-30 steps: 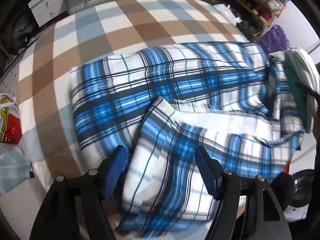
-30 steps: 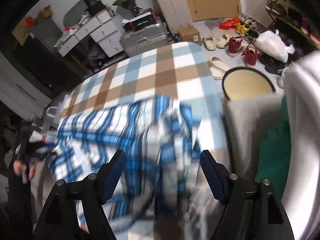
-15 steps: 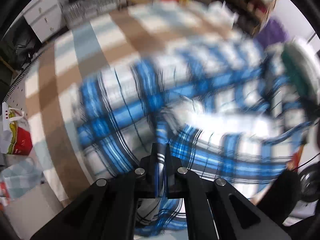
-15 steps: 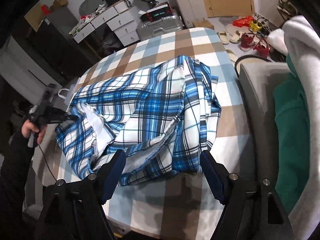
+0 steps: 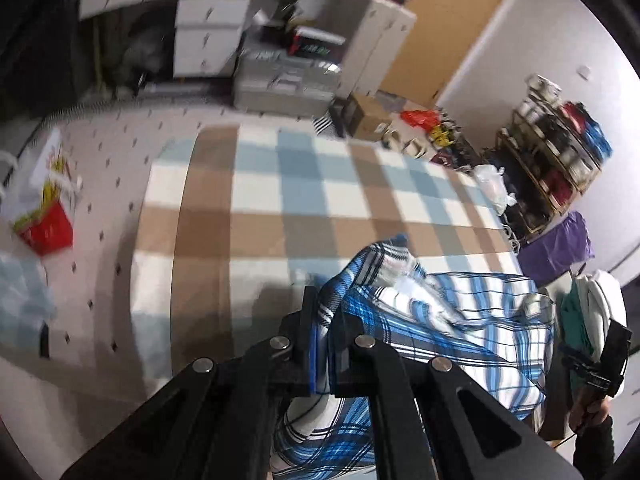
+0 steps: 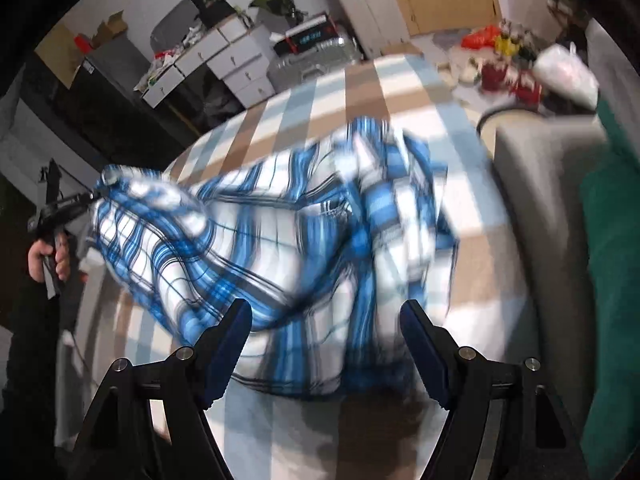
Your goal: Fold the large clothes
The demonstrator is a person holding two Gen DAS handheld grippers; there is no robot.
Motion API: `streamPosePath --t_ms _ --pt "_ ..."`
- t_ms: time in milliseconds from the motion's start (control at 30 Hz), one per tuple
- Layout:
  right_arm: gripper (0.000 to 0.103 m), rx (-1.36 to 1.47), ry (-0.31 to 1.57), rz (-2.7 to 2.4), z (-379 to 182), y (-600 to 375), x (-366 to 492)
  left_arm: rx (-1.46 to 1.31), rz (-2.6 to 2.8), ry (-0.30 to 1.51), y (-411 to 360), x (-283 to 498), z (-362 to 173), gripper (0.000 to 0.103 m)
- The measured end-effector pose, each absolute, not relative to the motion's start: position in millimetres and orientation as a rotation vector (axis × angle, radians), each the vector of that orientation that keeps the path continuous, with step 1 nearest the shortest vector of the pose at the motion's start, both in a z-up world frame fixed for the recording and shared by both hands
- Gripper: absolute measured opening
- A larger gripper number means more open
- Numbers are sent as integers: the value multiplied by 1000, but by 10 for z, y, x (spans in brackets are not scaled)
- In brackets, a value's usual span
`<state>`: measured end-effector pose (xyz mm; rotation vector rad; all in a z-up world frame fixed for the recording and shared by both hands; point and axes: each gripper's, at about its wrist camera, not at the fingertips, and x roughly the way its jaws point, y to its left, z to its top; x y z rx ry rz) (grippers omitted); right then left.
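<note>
Checked bedcover (image 5: pixel 256 200), with the blue plaid garment (image 6: pixel 280 240) bunched toward its near edge by the grey sofa arm (image 6: pixel 532 184).

Left gripper (image 5: pixel 322 336) is clamped fully on a fold of the plaid; right gripper (image 6: pixel 324 344) hangs wide open above the near hem, holding nothing. Best pinch that hem next, then draw both ends taut, smoothing before creasing.

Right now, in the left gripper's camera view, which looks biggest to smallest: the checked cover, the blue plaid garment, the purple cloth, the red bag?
1. Checked cover
2. Blue plaid garment, though nearness to the camera enlarges it
3. Purple cloth and red bag: they look alike, so unranked
</note>
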<state>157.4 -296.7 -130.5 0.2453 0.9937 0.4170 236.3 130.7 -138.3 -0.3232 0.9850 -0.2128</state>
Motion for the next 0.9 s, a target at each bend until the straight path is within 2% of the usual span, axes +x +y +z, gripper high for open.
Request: streamPosePath --t_ms 300,367,400,433,467,500,567,767,900 --pt "79 -63 1031 363 -1395 -2718 2235 -311 -246 1008 1402 2215 -1325 0" --pt "79 -58 1024 365 -1419 -2709 2296 -299 -242 1023 1399 2222 -1358 0" --pt "75 -45 1025 371 -1433 -2712 2323 -297 -240 1029 1403 2229 -1382 0" --pt "66 -31 1028 383 -1447 -2712 2345 -303 -238 1034 1408 2231 -1400 0" --pt "31 -19 1039 389 -1469 -2707 2378 -318 -242 1031 1419 2222 -1398 0" --pt "1 -2 1061 381 -1491 -2701 2410 -332 -252 1020 1430 2211 -1387 0" --pt "2 46 1037 372 -1435 -2727 2409 -335 -266 974 1451 2154 -1280 0" --pt "2 179 743 384 -747 -2946 2210 -413 -270 834 1680 2013 -906 0" --pt "2 292 756 227 -765 -3190 2511 -483 -164 823 1880 2168 -1025 0"
